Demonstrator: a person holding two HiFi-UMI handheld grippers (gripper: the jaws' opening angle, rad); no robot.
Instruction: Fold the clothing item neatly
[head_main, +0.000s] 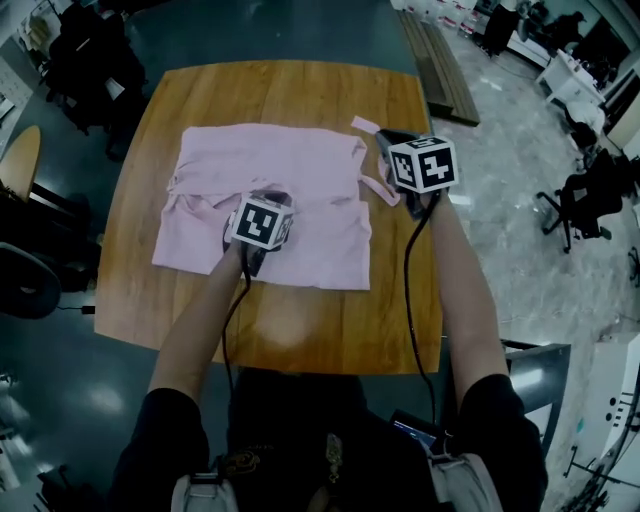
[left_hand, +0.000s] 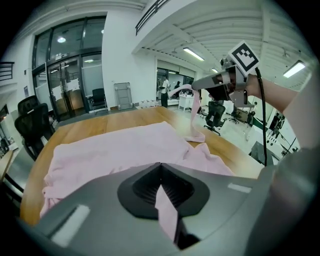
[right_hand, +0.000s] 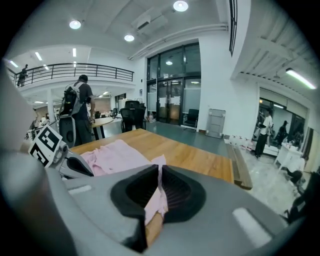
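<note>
A pale pink garment (head_main: 270, 170) lies spread flat on the wooden table (head_main: 300, 330). My left gripper (head_main: 272, 194) sits over the garment's near middle. It is shut on a fold of the pink cloth (left_hand: 162, 200), which runs between the jaws. My right gripper (head_main: 386, 142) is raised at the garment's right edge, shut on a narrow pink strip (head_main: 378, 185) that hangs from it down to the cloth. That strip (left_hand: 193, 112) also shows in the left gripper view, dangling from the right gripper (left_hand: 197, 84). In the right gripper view the pink cloth (right_hand: 158, 197) is pinched between the jaws.
A wooden bench (head_main: 440, 60) stands beyond the table's far right corner. A round table (head_main: 18, 160) and dark chairs are at the left, an office chair (head_main: 585, 195) at the right. A person with a backpack (right_hand: 75, 112) stands farther off.
</note>
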